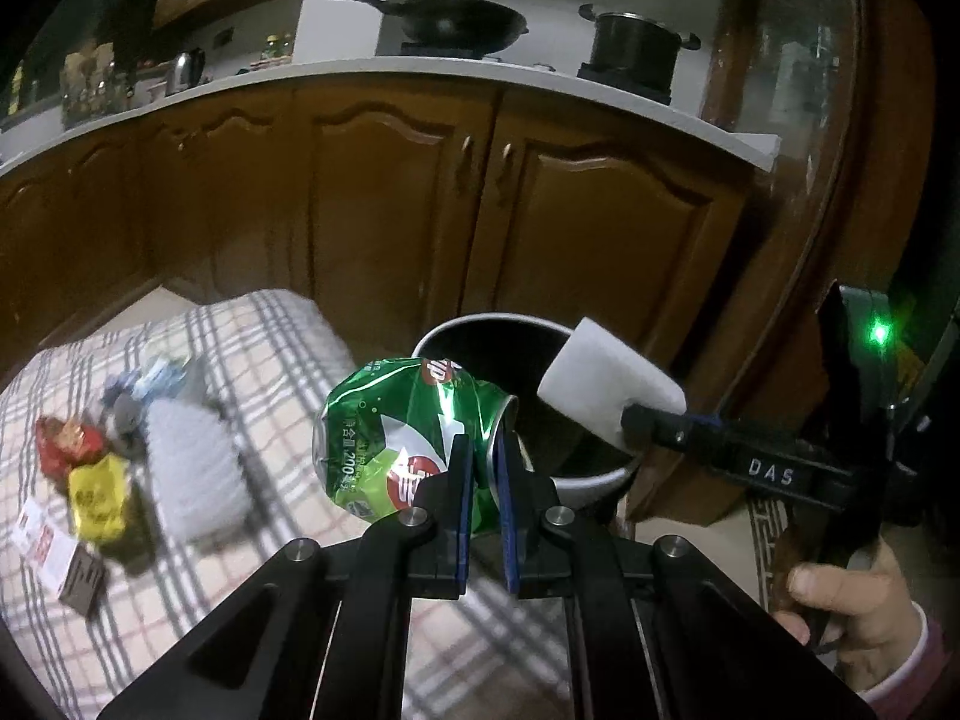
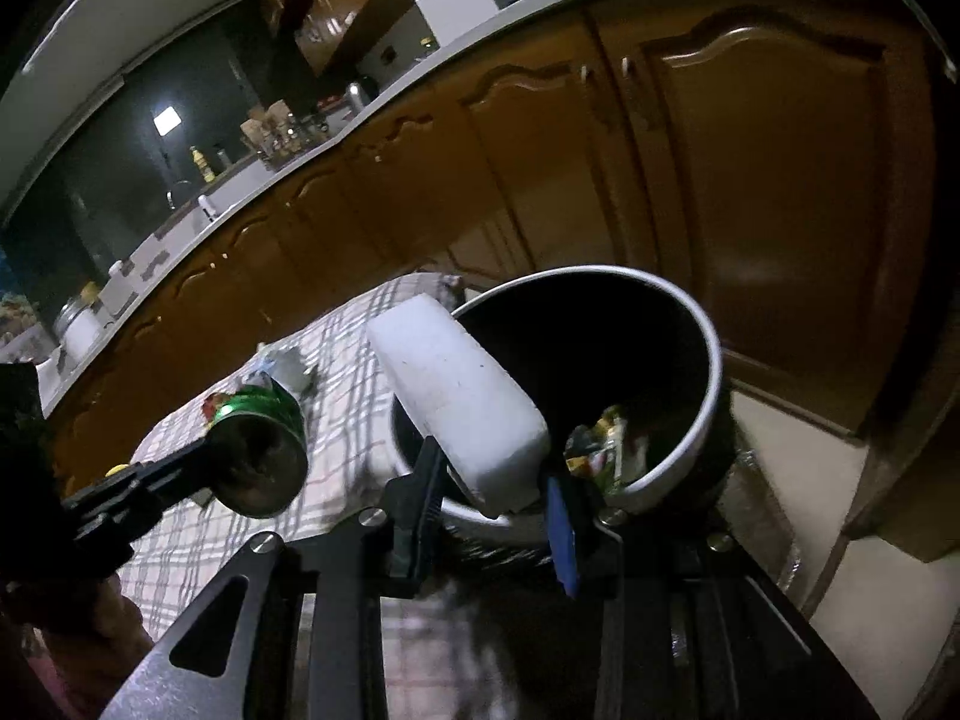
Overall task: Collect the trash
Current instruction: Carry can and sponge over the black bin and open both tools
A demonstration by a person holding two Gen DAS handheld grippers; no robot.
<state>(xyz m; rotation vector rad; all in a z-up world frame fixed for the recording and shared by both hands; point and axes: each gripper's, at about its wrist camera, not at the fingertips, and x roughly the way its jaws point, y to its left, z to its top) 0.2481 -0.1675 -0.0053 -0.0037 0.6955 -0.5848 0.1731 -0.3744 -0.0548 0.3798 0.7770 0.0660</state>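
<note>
The crushed green aluminium drink can (image 1: 396,438) is pinched at its rim between the two black fingers of the left gripper (image 1: 485,450), whose blue-lined pads stand almost together with only the thin can wall between them. The can hangs in the air just in front of the round bin with a pale rim and dark inside (image 1: 594,477), above the edge of the checked cloth (image 1: 288,360). In the right wrist view the same can (image 2: 264,450) shows its open end, off to the left of the bin (image 2: 708,360).

The white rectangular foam block (image 2: 456,402) is clamped by its lower end in the right gripper (image 2: 498,492), the fingers partly open to the block's width and pressing on its two sides. The block leans over the near-left rim of the bin. From the left wrist view the block (image 1: 606,384) sits above the bin's right rim, with a hand (image 1: 852,600) in a pink sleeve holding the right tool's handle.

Crumpled wrappers (image 2: 600,450) already lie inside the bin. On the checked cloth, well left of the can, lie a red wrapper (image 1: 63,441), a yellow packet (image 1: 96,498), a small white and brown box (image 1: 60,558), a pale folded item (image 1: 192,468) and a bluish crumpled piece (image 1: 150,381). Brown wooden cabinet doors (image 1: 390,210) stand behind, under a white countertop (image 1: 360,69) carrying a black wok (image 1: 456,18) and a dark pot (image 1: 636,45).
</note>
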